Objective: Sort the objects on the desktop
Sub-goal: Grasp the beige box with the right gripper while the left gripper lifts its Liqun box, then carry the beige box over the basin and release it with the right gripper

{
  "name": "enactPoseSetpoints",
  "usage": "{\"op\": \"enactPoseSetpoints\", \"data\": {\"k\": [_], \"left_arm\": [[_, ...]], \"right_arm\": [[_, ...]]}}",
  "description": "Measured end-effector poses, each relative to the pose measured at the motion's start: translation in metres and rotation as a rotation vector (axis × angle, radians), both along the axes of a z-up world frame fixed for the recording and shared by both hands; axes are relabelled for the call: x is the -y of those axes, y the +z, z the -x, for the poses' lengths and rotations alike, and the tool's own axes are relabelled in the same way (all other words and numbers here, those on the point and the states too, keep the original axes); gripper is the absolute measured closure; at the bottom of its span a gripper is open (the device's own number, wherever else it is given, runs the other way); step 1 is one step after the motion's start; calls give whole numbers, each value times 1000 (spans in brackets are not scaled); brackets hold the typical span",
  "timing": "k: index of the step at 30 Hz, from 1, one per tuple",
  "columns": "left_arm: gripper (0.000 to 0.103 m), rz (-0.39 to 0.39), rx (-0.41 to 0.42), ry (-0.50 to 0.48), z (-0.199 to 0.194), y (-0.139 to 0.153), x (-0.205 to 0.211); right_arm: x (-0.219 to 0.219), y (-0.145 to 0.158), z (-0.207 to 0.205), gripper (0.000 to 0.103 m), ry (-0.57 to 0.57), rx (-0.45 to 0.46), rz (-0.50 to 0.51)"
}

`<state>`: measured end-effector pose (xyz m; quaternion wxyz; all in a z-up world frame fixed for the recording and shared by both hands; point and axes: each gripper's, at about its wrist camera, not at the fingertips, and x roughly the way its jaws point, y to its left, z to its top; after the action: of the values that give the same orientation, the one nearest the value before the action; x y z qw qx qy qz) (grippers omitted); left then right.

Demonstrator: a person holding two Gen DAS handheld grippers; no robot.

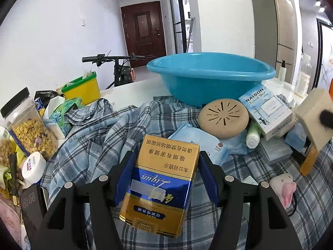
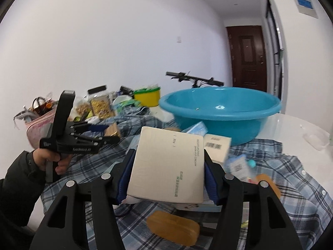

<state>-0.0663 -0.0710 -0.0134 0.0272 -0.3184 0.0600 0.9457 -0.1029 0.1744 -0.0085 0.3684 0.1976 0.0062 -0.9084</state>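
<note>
My left gripper (image 1: 165, 166) is shut on a gold and blue cigarette pack (image 1: 160, 185) and holds it above the plaid shirt (image 1: 100, 137). My right gripper (image 2: 167, 166) is shut on a beige cream box (image 2: 168, 164), lifted over the shirt (image 2: 281, 162). The cream box also shows at the right edge of the left wrist view (image 1: 312, 116). The left gripper shows in the right wrist view (image 2: 91, 133), held by a hand. A blue basin (image 1: 208, 75) stands behind the pile; it also shows in the right wrist view (image 2: 220, 112).
On the shirt lie a tan round disc (image 1: 223, 117), a RAISON box (image 1: 268, 110), wipe packs (image 1: 197, 143), a white tube (image 1: 252, 135) and a pink toy (image 1: 286, 187). Cereal jars (image 1: 29, 123) and a yellow tub (image 1: 83, 87) stand left. A brown pad (image 2: 174, 229) lies near.
</note>
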Motion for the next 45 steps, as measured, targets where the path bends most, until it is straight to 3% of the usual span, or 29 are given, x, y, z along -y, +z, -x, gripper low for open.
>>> {"op": "enactPoseSetpoints", "data": {"k": [11, 23, 33, 40, 45], "left_arm": [[39, 20, -115, -48, 4, 65, -34], [39, -1, -226, -109, 52, 118, -96], [39, -31, -191, -91, 109, 103, -115], [39, -94, -148, -49, 122, 78, -92], [39, -127, -196, -9, 120, 81, -82]], "right_arm": [[-7, -2, 12, 46, -36, 35, 17], [-7, -4, 13, 46, -25, 43, 19], [-9, -5, 15, 47, -26, 64, 26], [-10, -5, 16, 47, -42, 67, 25], [-7, -5, 14, 47, -49, 54, 6]]}}
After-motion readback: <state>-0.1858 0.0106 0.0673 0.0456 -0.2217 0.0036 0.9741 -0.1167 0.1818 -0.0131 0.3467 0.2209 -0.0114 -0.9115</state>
